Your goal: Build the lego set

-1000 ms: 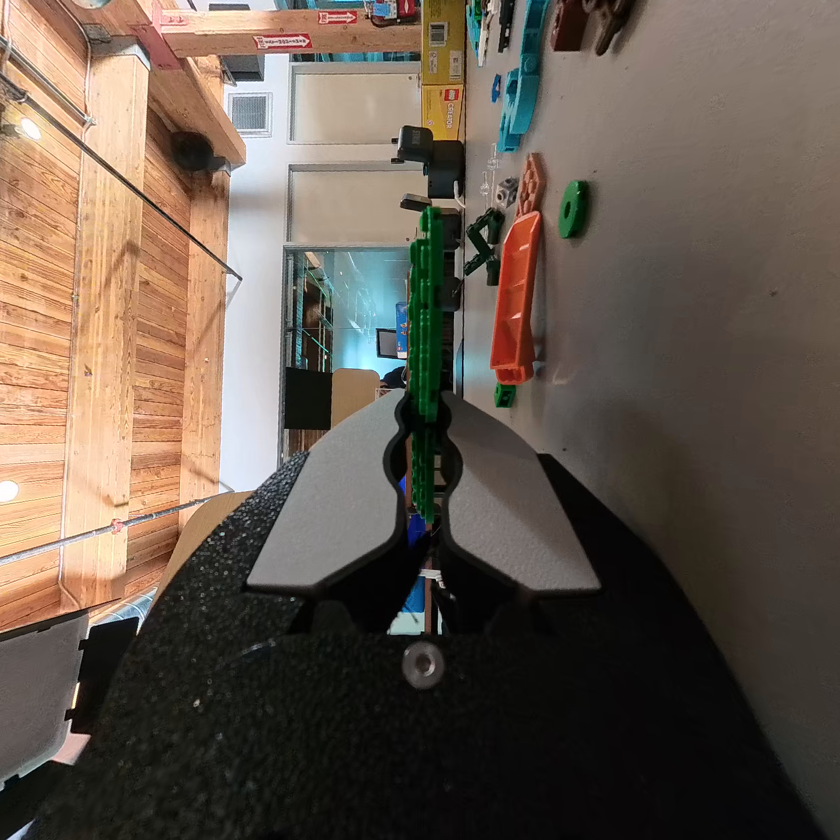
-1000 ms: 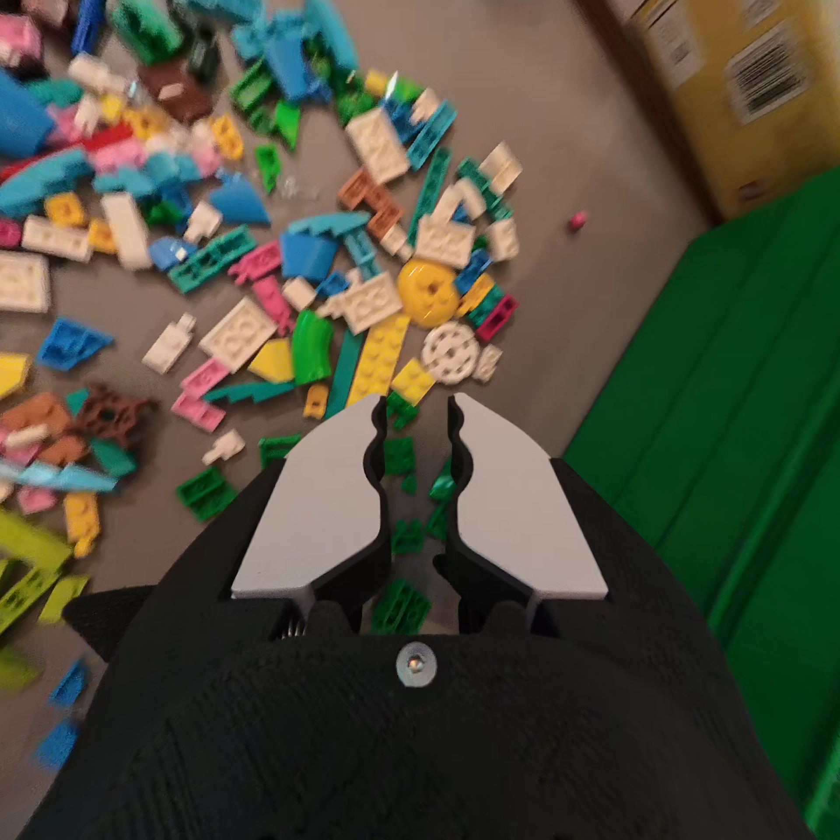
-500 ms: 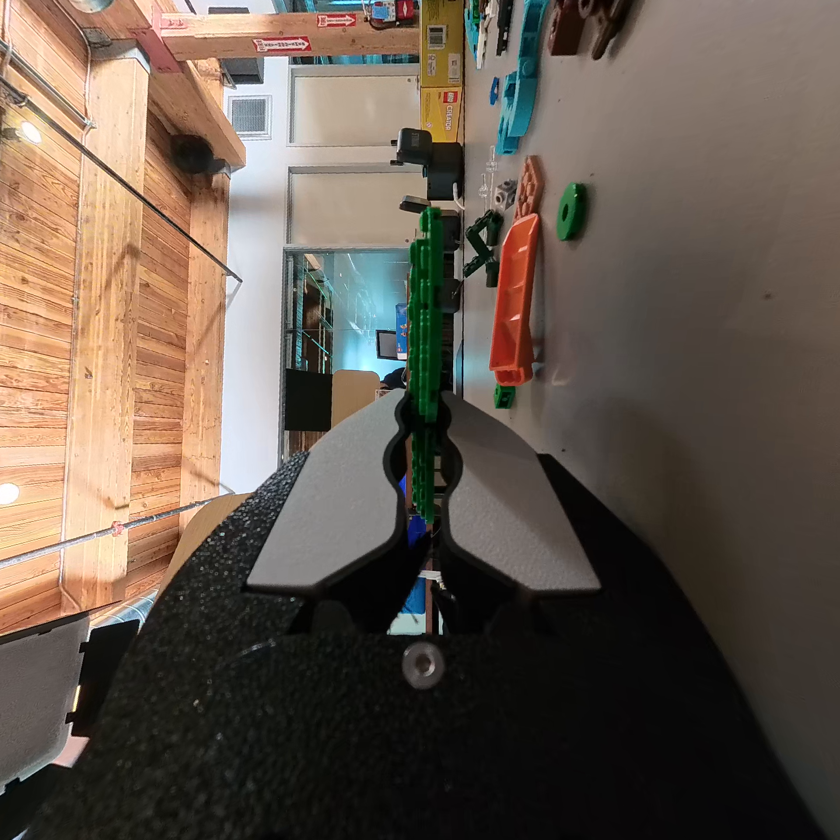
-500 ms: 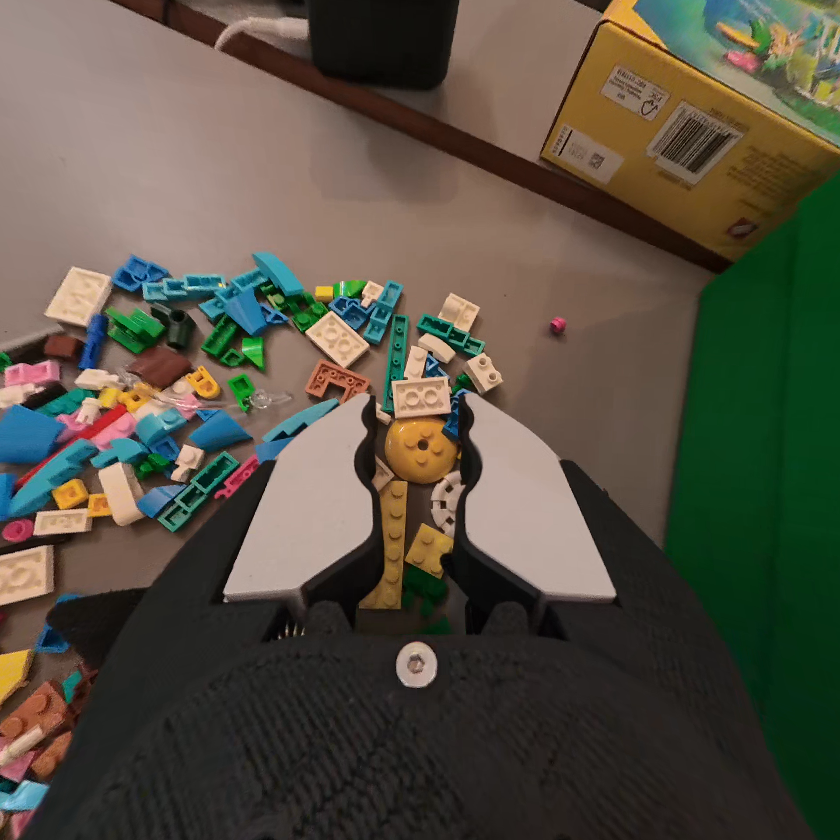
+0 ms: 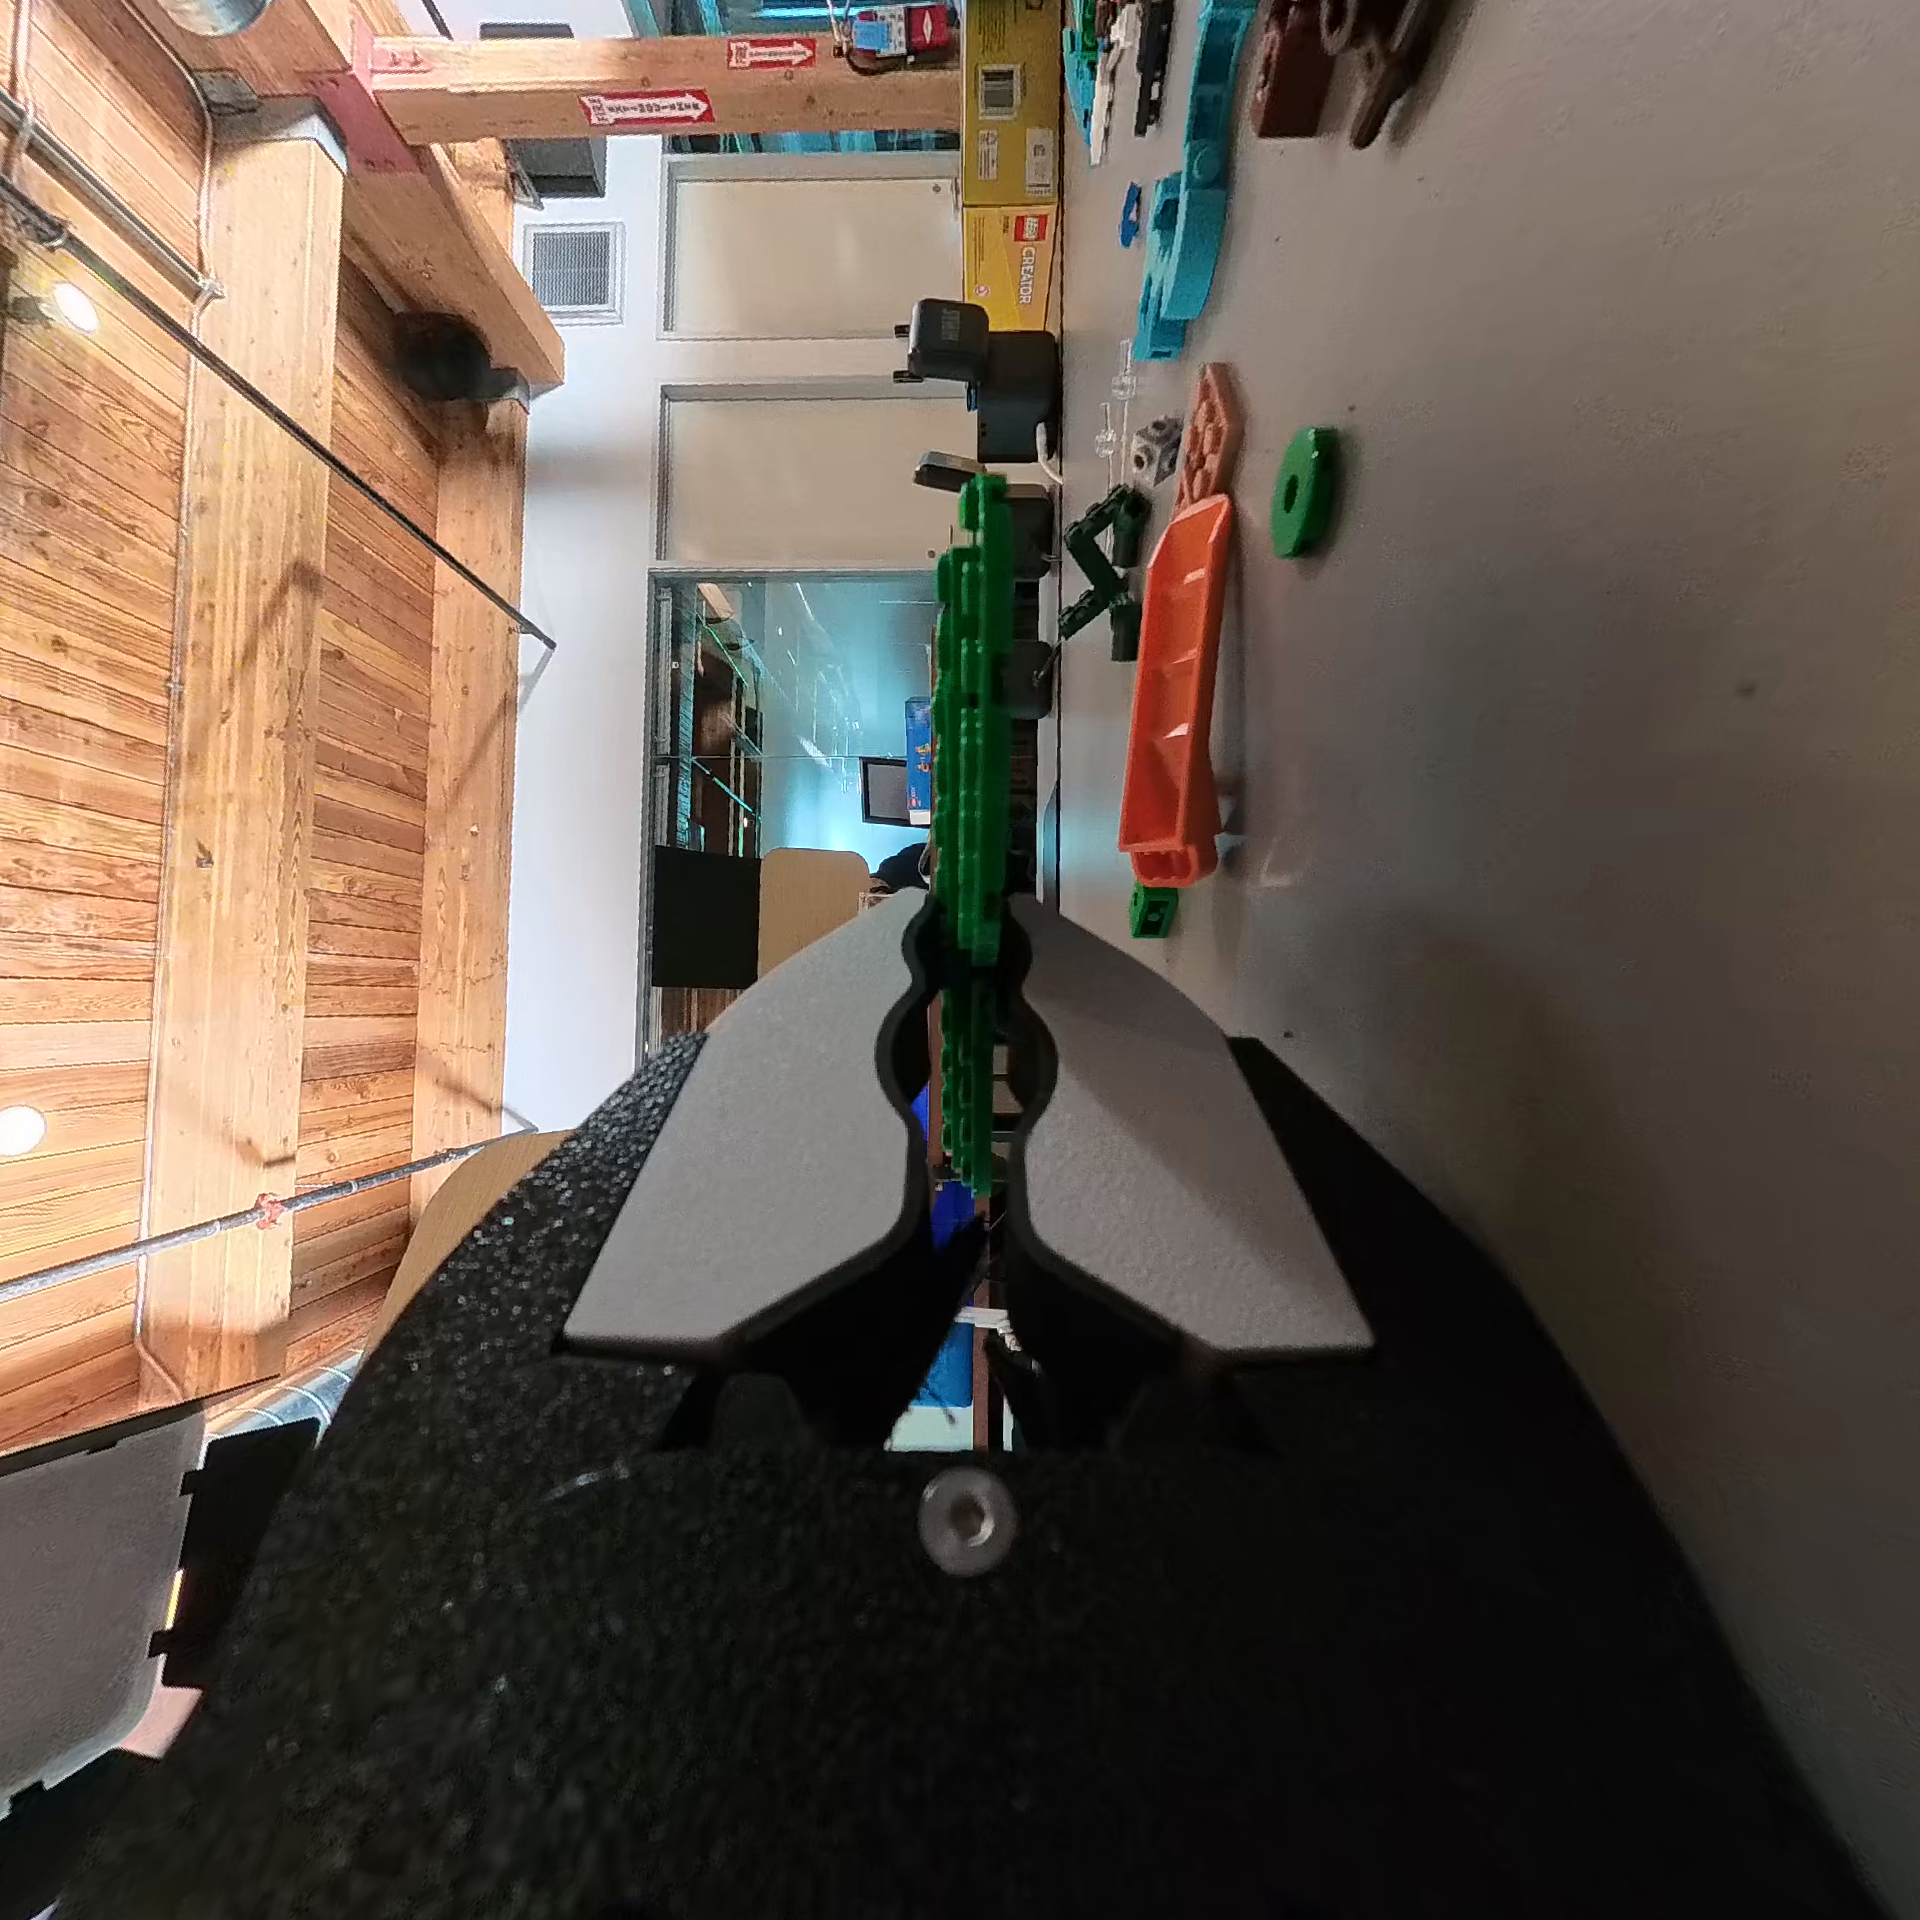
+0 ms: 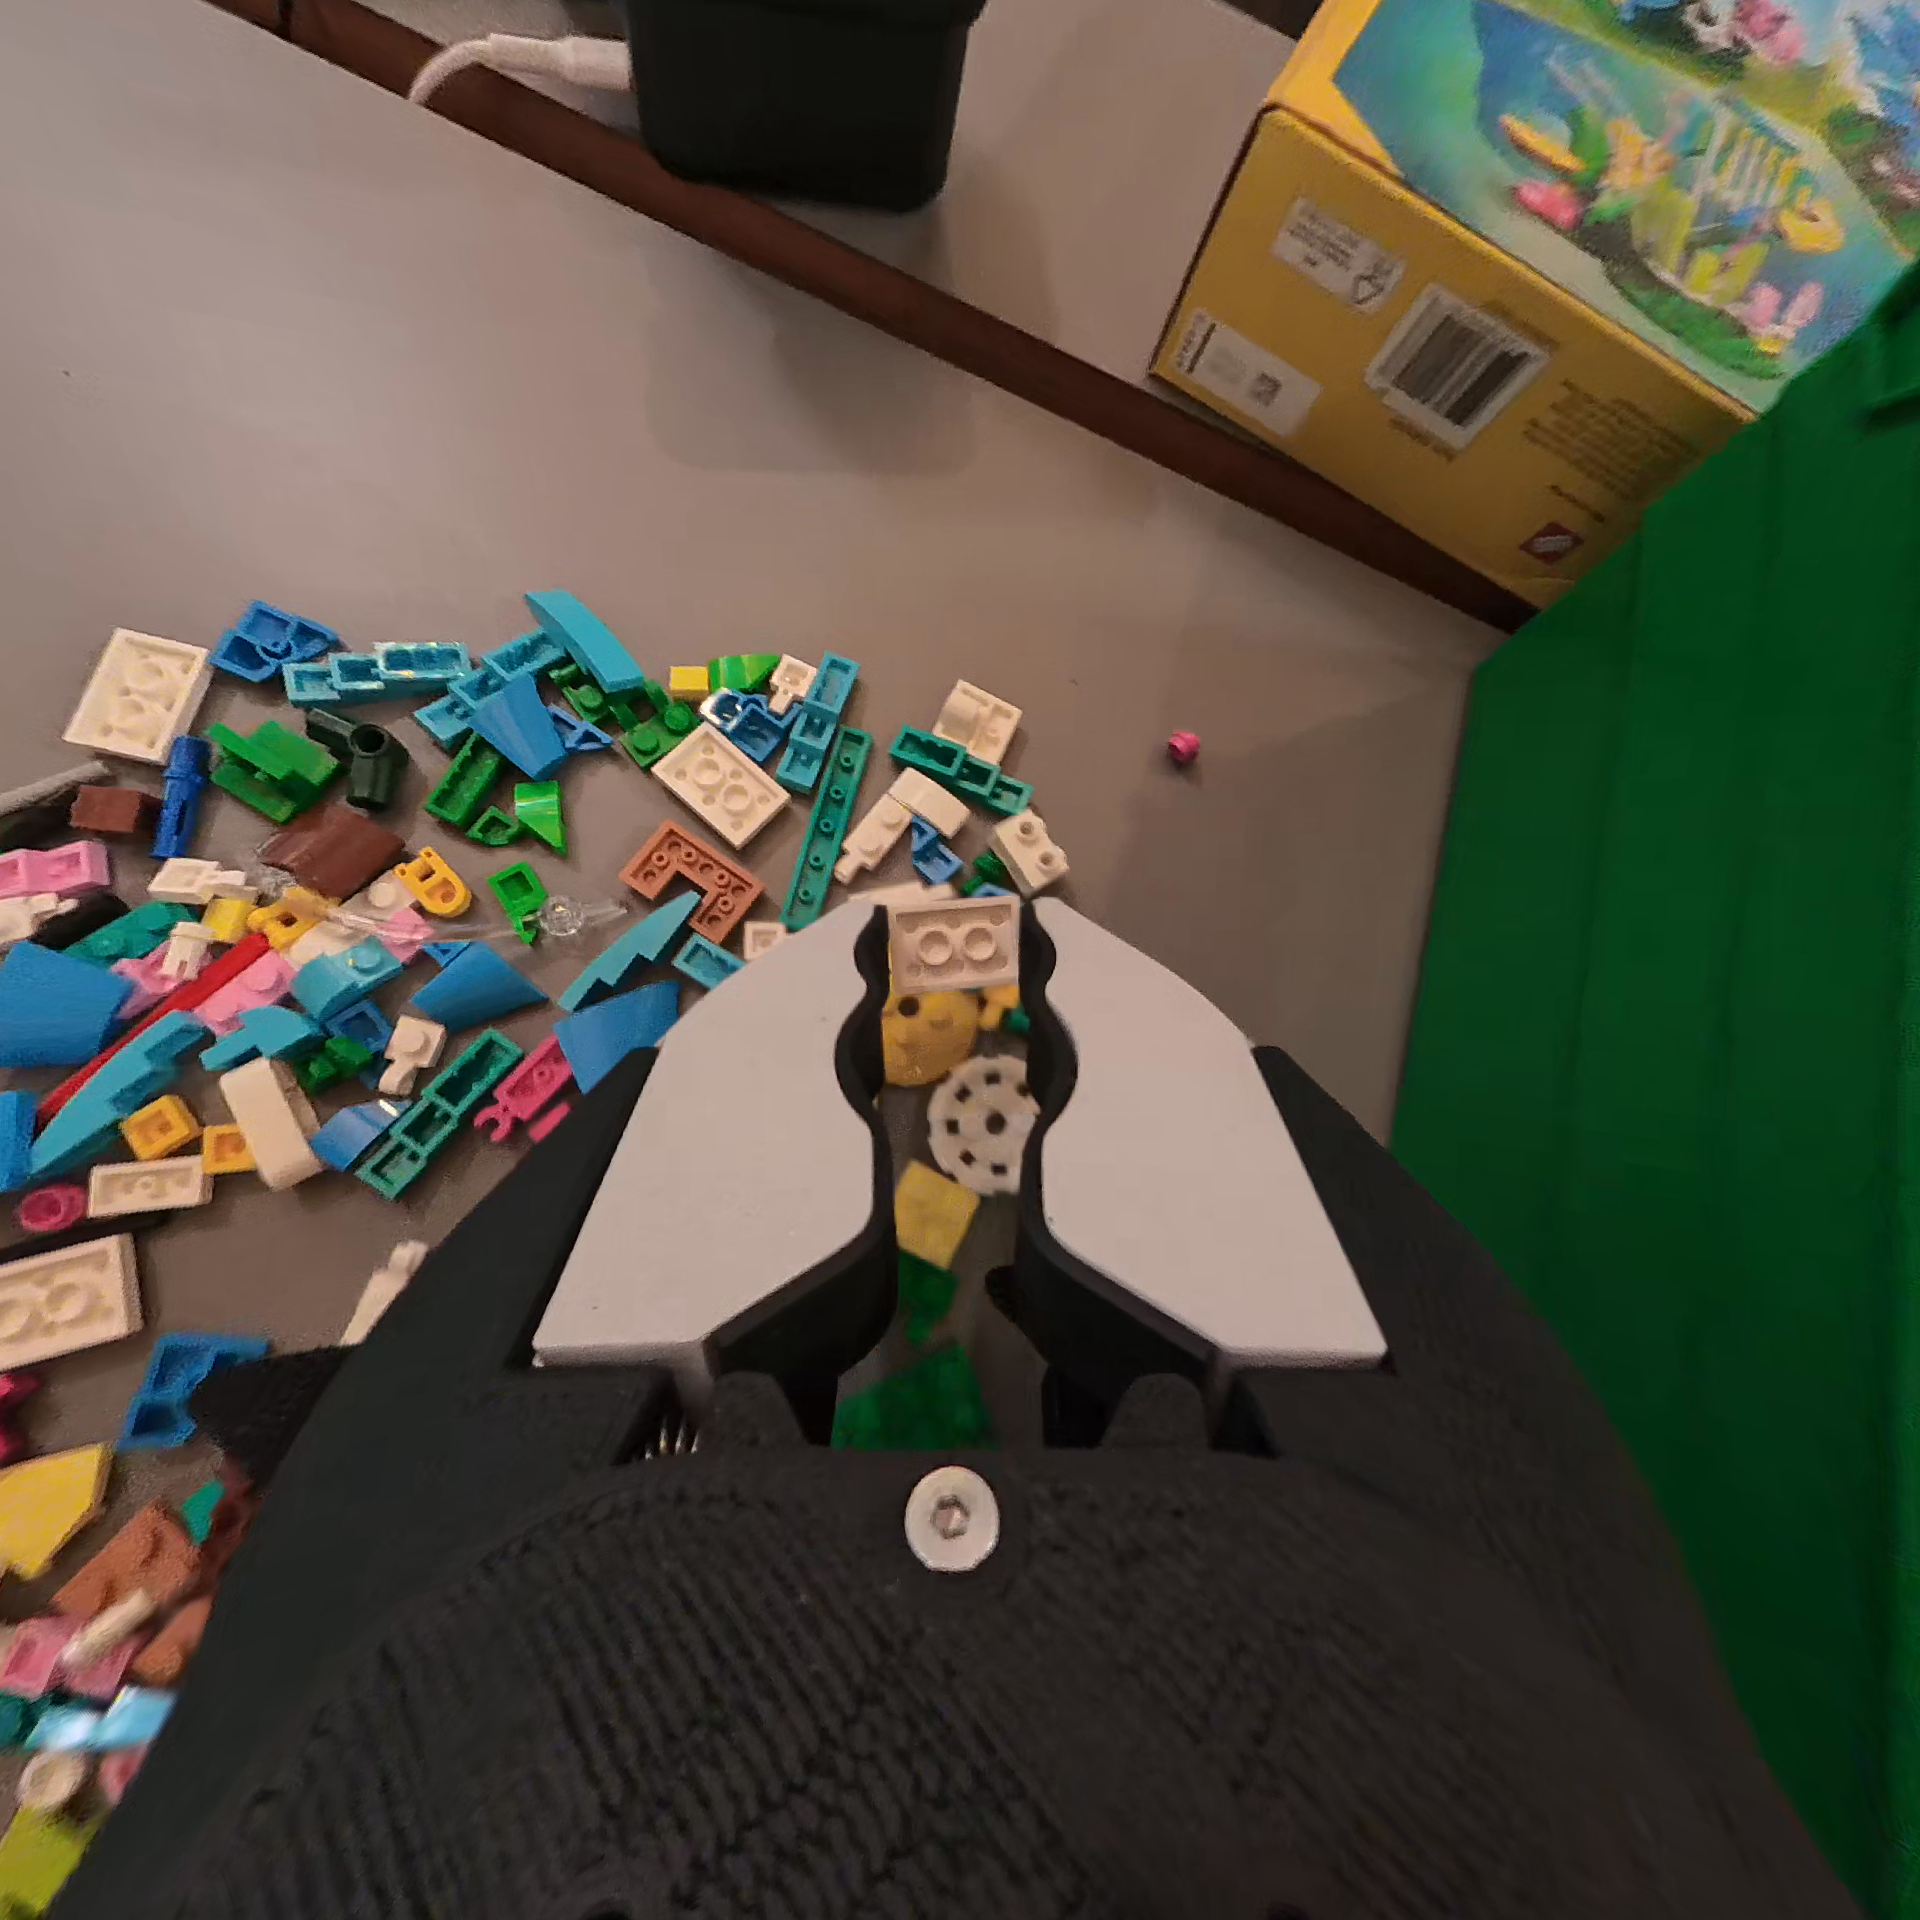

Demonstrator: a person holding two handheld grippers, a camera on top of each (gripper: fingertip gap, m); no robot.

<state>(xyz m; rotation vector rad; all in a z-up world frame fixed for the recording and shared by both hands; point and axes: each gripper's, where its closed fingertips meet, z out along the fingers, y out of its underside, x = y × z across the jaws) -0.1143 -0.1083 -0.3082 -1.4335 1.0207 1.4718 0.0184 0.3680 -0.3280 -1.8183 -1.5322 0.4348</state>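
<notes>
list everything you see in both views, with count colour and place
green plate: one, green, clamped edge-on in the left claw
orange piece: one, orange, on the table beyond the left claw
green ring: one, green, beside the orange piece
loose bricks: many, mixed colours, scattered on the grey table
white brick: one, white, between the right claw's tips
pink stud: one, pink, apart from the pile
box: one, yellow, far right edge of the table
left claw: shut
right claw: grip unclear
</notes>
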